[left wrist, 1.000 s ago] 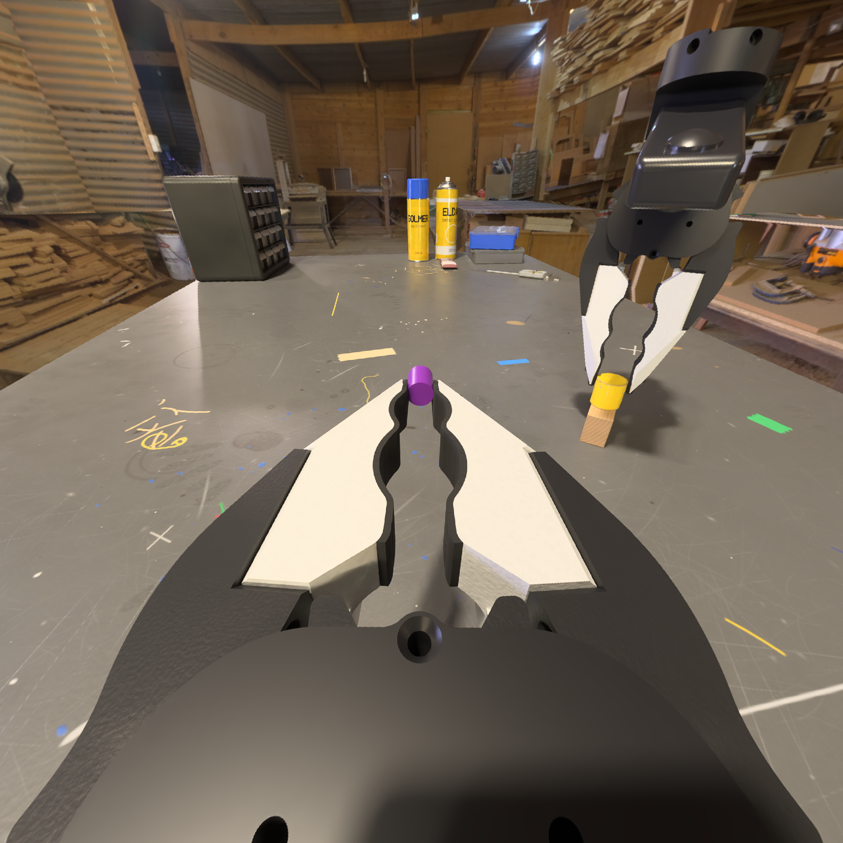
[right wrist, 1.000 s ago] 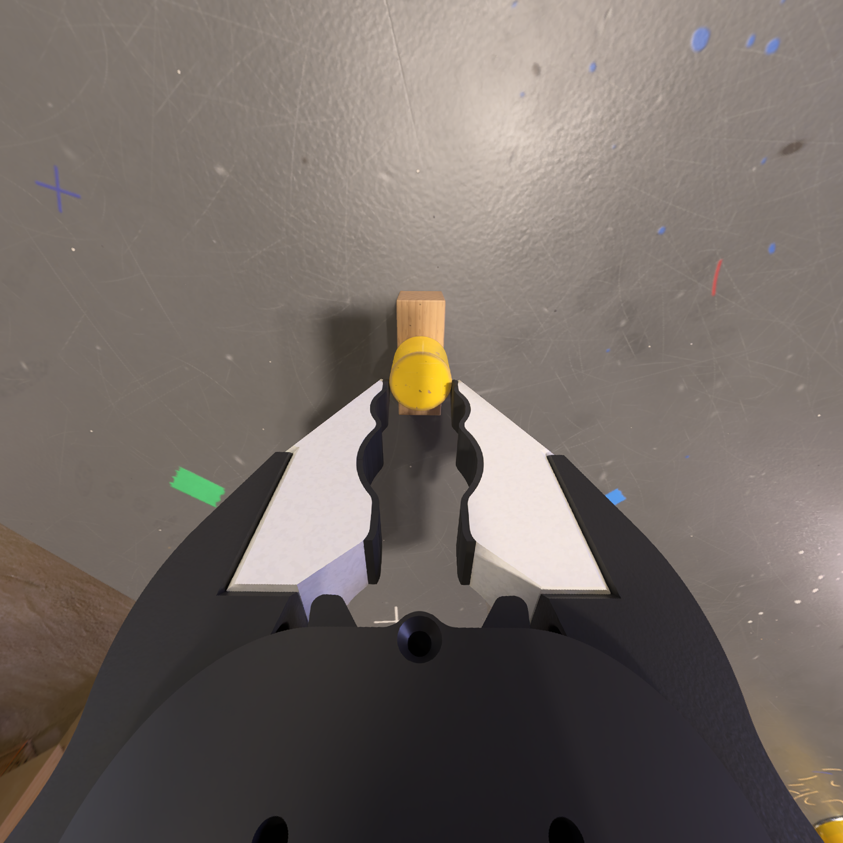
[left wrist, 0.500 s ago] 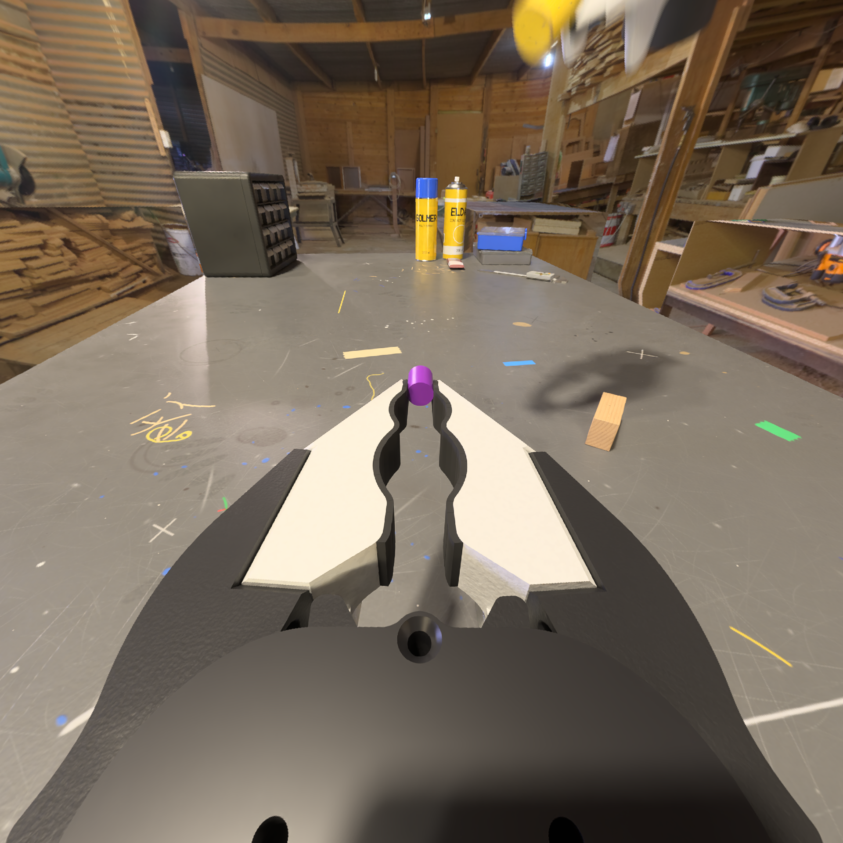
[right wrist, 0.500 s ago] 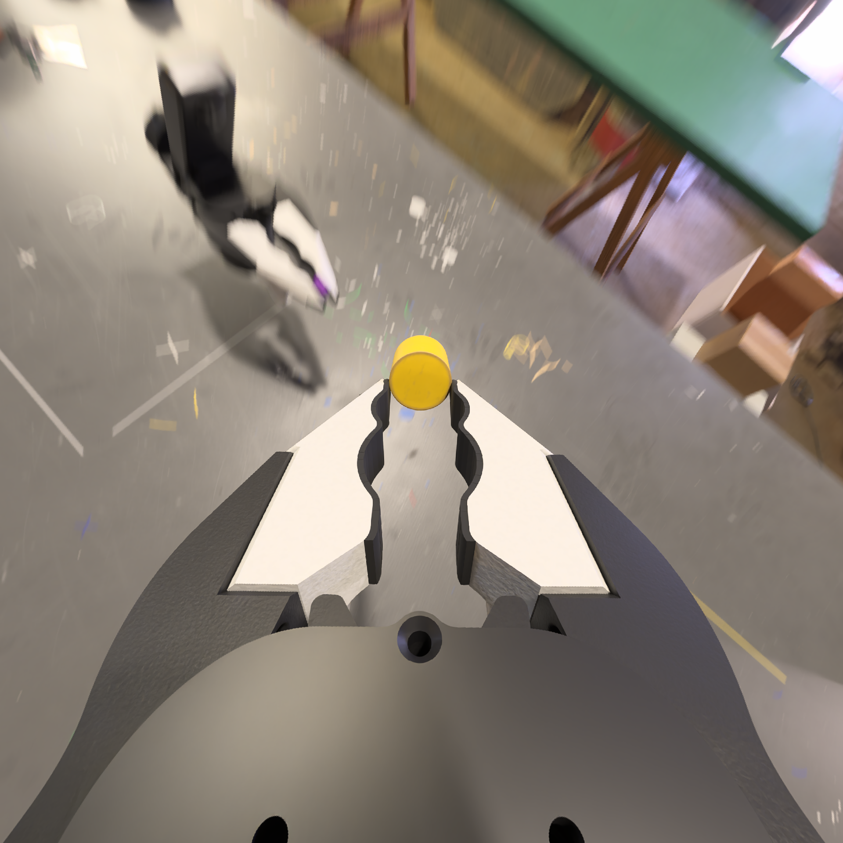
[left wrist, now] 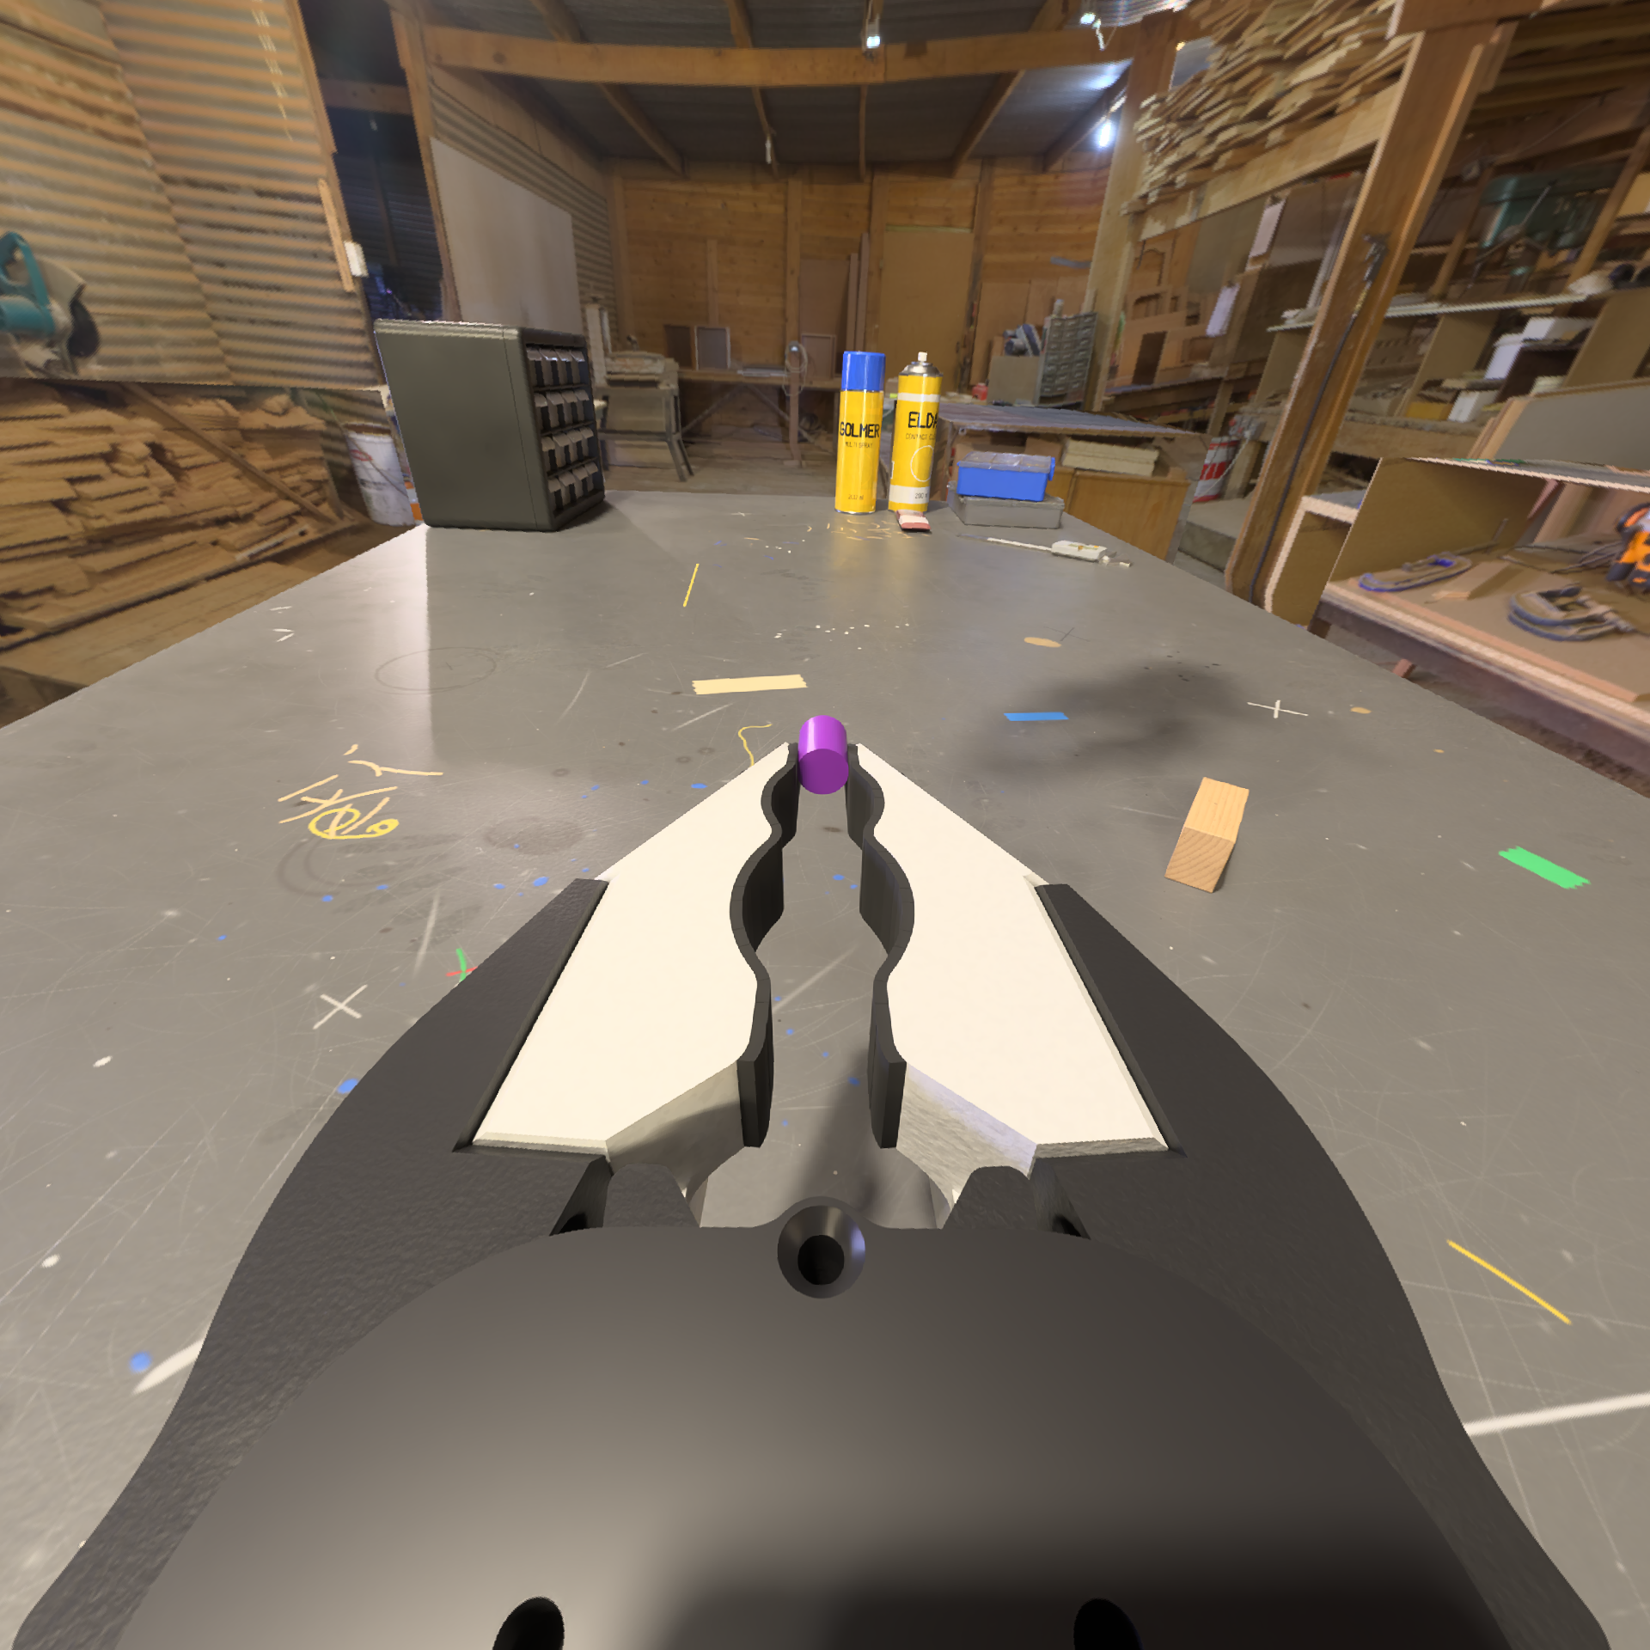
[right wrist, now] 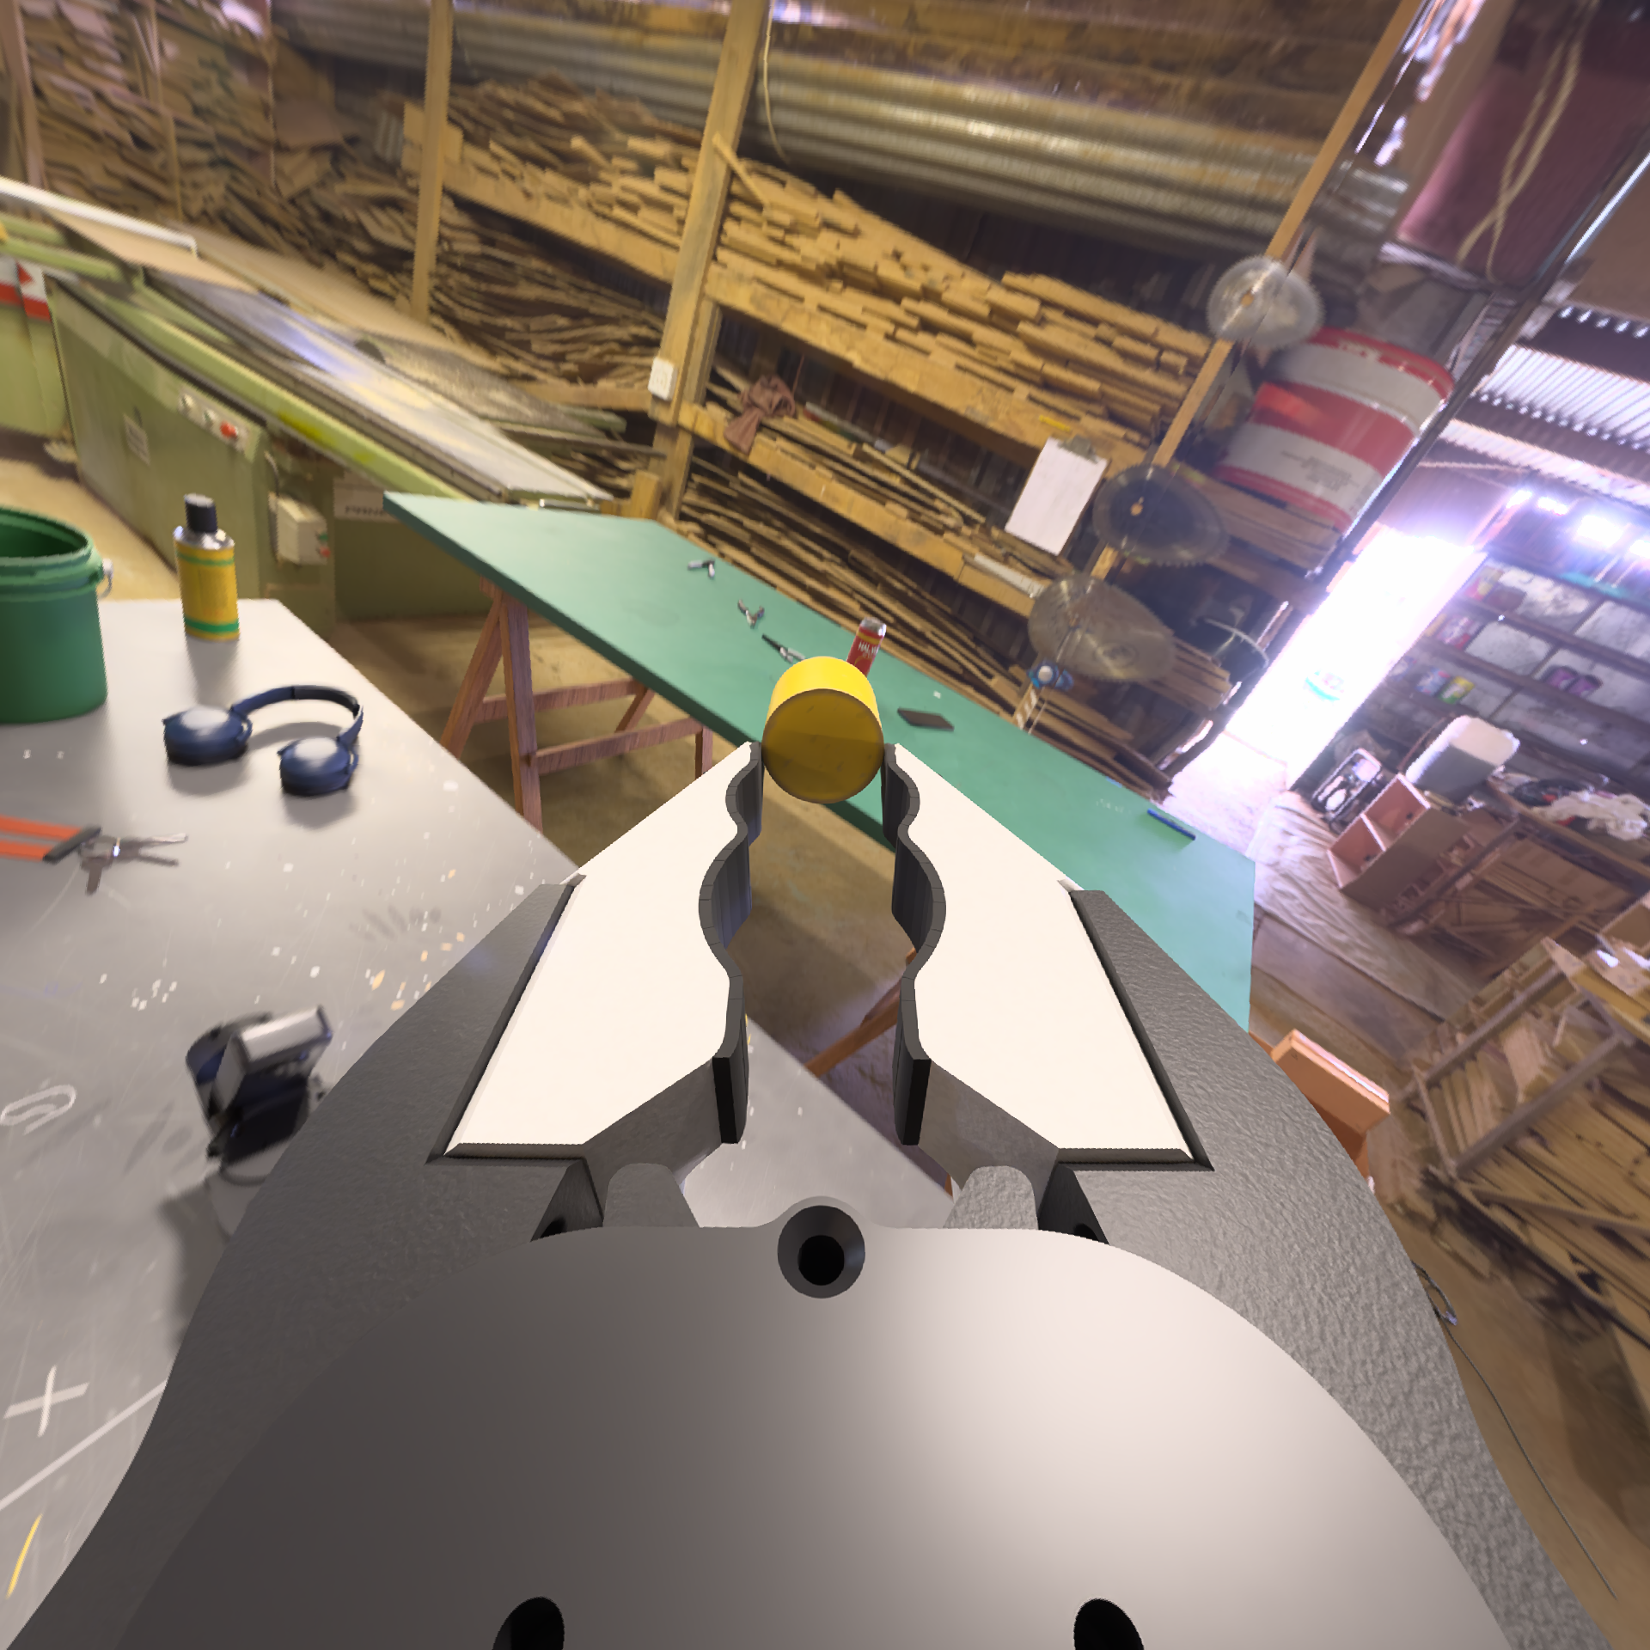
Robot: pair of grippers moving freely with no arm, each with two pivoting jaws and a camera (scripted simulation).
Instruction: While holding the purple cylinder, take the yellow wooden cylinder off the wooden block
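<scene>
My left gripper (left wrist: 821, 759) is clamped on the purple cylinder (left wrist: 821, 754), pinched at the fingertips above the grey table (left wrist: 536, 607). The wooden block (left wrist: 1207, 835) lies bare on that table, off to the right of the purple cylinder and well apart from it — a green strip of tape (left wrist: 1543, 868) sits just beyond the block's right side. My right gripper (right wrist: 821, 745) grips the yellow wooden cylinder (right wrist: 821, 741) at its tips, raised clear of the table — the block does not show in the right wrist view.
</scene>
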